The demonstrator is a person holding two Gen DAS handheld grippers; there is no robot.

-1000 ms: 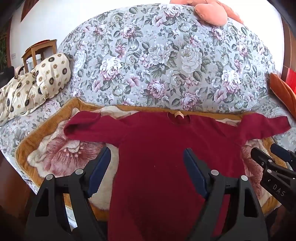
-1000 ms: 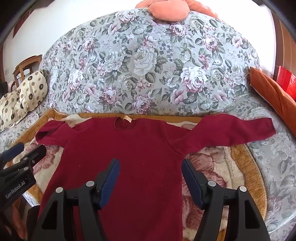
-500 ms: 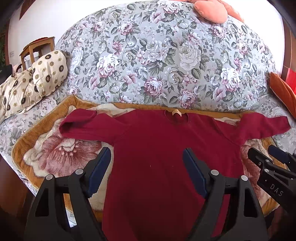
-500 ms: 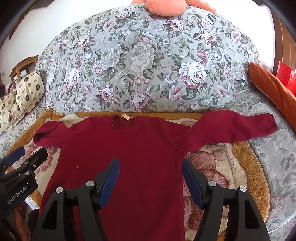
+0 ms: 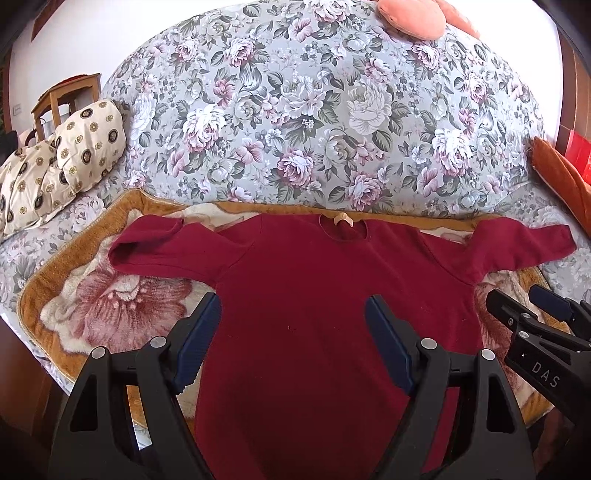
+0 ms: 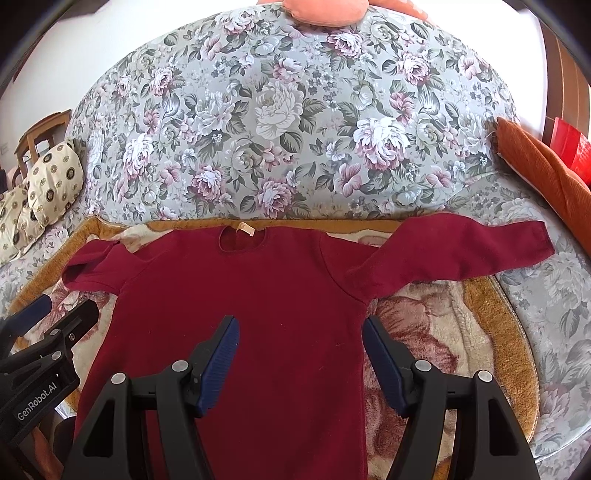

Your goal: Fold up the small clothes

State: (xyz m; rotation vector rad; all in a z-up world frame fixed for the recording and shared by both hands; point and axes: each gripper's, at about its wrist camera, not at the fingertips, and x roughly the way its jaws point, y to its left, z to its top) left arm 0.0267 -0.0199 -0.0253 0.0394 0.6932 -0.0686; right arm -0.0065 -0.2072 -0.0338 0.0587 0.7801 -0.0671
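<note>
A dark red long-sleeved top [image 5: 314, 280] [image 6: 258, 295] lies flat and face up on a fleece blanket, neck hole towards the sofa back and both sleeves spread sideways. The left sleeve [image 5: 159, 251] is bent back on itself; the right sleeve [image 6: 480, 251] lies straight. My left gripper [image 5: 293, 317] hovers open above the top's left half, nothing between its blue pads. My right gripper [image 6: 299, 336] hovers open above the right half, also holding nothing. Each gripper shows at the edge of the other's view, the right gripper [image 5: 535, 314] and the left gripper [image 6: 55, 314].
The blanket [image 5: 92, 302] with orange border covers the seat of a floral sofa [image 5: 314, 110]. Cream patterned cushions [image 5: 62, 162] lie at the left, an orange cushion [image 6: 546, 173] at the right. A wooden chair [image 5: 62, 99] stands behind the left end. A peach cushion [image 5: 410, 18] tops the backrest.
Both grippers have drifted a little forward and to the left over the top, so the garment sits slightly lower and further right in the views. They stay open; the top lies unchanged.
</note>
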